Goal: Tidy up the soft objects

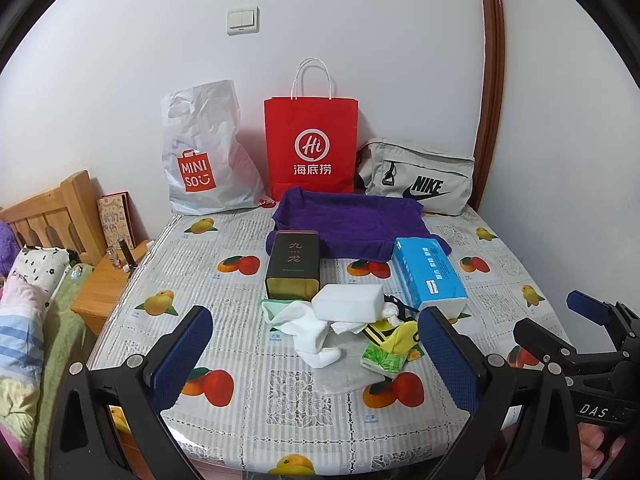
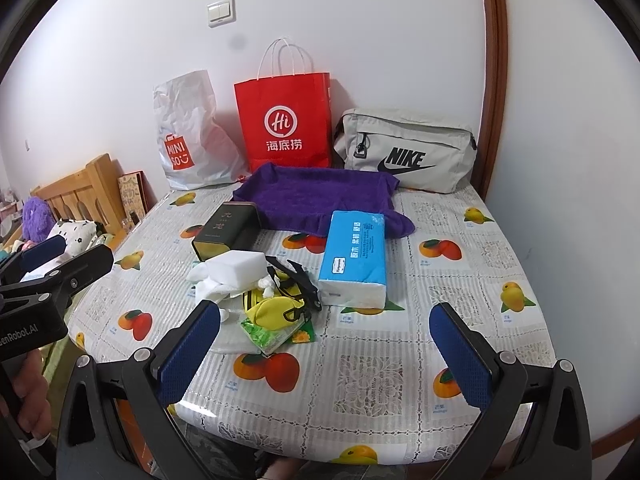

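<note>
The left gripper (image 1: pixel 316 354) and right gripper (image 2: pixel 326 350) both hover with jaws wide, holding nothing. Between the left jaws lies the heap of soft things on the fruit-printed worktop (image 2: pixel 400 360): a white rectangular foam sponge (image 1: pixel 347 301) resting on crumpled white socks (image 1: pixel 310 338), which it partly hides. Right of the sponge, a yellow fabric pouch (image 2: pixel 276 309) covers a green packet (image 2: pixel 266 334) whose print is unreadable. Behind the sponge, a purple towel (image 1: pixel 344 222) lies spread.
</note>
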Demonstrator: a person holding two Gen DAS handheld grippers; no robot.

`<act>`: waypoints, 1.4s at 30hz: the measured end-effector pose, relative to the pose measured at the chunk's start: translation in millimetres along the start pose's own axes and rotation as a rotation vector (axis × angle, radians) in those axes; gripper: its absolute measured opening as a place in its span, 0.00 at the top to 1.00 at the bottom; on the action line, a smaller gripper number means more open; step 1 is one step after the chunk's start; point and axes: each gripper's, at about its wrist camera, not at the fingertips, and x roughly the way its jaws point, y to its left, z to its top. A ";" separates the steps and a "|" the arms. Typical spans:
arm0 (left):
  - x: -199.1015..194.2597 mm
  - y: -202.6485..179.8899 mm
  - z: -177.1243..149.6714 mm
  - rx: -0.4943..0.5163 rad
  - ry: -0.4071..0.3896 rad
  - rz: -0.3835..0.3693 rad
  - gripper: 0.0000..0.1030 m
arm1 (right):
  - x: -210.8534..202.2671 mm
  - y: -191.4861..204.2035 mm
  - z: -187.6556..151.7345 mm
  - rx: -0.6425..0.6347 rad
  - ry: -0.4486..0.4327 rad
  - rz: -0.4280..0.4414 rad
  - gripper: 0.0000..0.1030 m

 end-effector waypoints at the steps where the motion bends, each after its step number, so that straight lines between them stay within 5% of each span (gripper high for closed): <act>1: 0.0 0.1 0.0 0.000 0.000 0.001 0.00 | -0.6 0.0 0.3 0.000 -0.001 0.000 0.00; 42: -2.0 -0.1 0.4 0.010 -0.002 0.013 0.00 | -4.3 2.2 1.1 -0.009 -0.006 -0.005 0.00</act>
